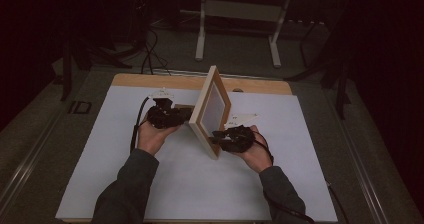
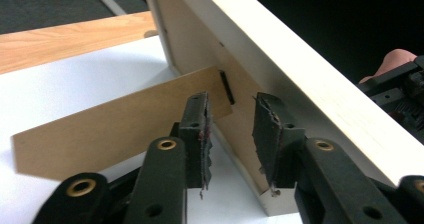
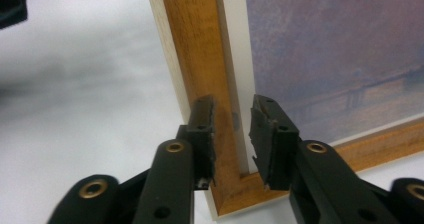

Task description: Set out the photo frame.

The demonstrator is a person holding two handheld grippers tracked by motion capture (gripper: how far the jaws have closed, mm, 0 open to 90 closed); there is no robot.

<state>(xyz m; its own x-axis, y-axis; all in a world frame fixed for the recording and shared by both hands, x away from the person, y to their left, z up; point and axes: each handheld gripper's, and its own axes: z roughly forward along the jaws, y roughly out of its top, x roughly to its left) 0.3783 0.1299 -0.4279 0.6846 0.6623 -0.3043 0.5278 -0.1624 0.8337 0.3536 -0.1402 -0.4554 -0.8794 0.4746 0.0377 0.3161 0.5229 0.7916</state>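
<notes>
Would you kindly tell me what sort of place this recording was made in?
Probably a lab or workshop: a white-topped work table with a picture frame on it, cables on the floor, and a white desk stand behind.

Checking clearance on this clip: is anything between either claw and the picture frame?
Nothing visible. The left claw sits open at the frame's back beside its fold-out stand; the right claw sits open at the front corner, with only bare gap between.

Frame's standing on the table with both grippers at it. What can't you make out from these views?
- High view: the picture frame hides most of its brown stand.
- Left gripper view: stand's foot passes behind the near jaw; table contact hidden.
- Right gripper view: print blurred and cropped; subject unreadable.
</notes>
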